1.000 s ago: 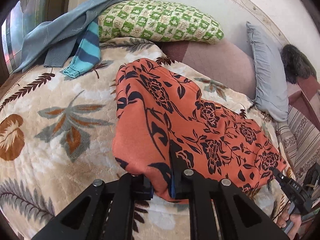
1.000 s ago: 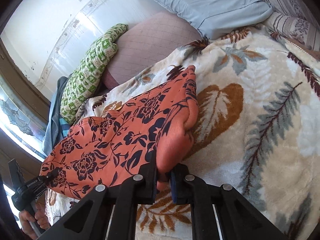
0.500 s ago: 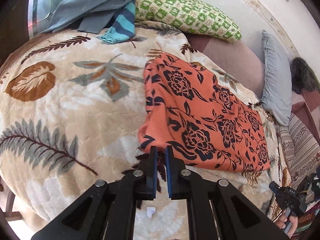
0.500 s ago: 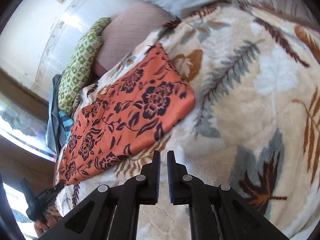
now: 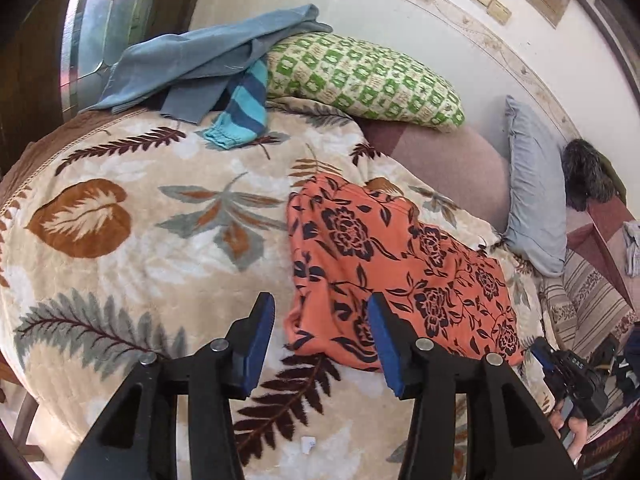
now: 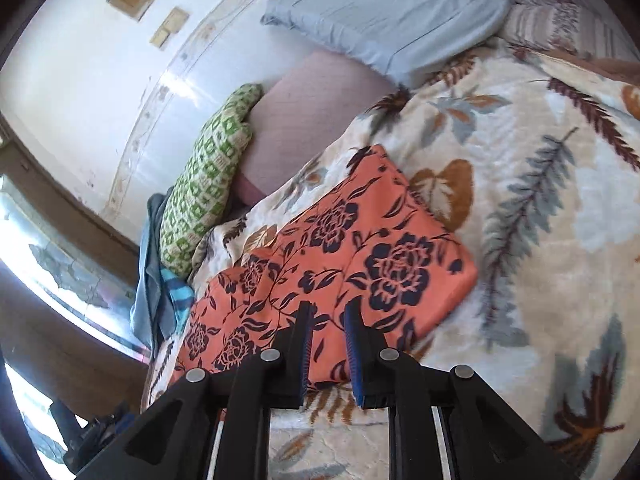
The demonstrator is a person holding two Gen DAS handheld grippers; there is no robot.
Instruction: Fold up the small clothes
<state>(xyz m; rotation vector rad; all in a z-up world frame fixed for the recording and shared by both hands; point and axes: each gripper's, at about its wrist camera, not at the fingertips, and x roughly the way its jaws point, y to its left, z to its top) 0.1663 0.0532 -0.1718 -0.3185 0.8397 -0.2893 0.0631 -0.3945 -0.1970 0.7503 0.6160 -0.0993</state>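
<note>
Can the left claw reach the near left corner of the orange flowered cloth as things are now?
Probably yes. The left claw is open, its jaws having just opened, and the orange flowered cloth lies flat on the blanket right ahead with nothing between them.

Daylight, bright | window (image 6: 24,236) glare | fisheye edges bent | right view perhaps blurred

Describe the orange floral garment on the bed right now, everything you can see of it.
The orange floral garment is soft fabric printed with dark navy roses and vines. It lies folded into a flat, roughly rectangular slab on the leaf-patterned blanket, with the left-side edge slightly rumpled. Neither gripper holds it: the left gripper and the right gripper both hover open above its near edge.
</note>
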